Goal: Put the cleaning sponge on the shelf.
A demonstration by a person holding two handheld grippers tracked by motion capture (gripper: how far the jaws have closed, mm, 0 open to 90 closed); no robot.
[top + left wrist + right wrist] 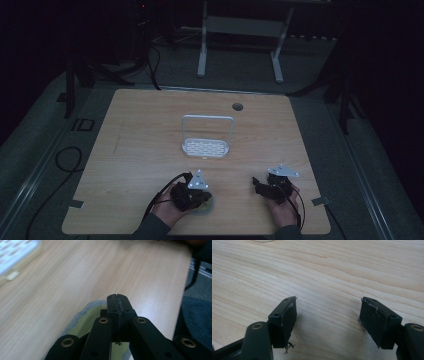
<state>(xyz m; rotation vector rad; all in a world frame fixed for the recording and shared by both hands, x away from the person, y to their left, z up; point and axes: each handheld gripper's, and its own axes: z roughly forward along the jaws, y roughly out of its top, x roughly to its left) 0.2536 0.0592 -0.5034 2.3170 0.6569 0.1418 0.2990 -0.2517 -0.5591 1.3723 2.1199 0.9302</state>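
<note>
A pale yellow-green round plate with a grey rim [82, 320] lies on the light wooden table [145, 150] near its front edge, directly under the left gripper [117, 298], whose jaws are pressed together with nothing between them. The right gripper [328, 312] hovers well apart over bare wood, jaws spread wide. A white wire rack [206, 145] stands mid-table.

Black left gripper [192, 194], black right gripper [267, 187], brass rivets, grey plates, trailing cables

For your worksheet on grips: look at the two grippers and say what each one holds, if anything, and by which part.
Nothing is held. The left gripper is shut with nothing between its pads, above a yellow-green sponge. The right gripper is open over the bare table.
</note>
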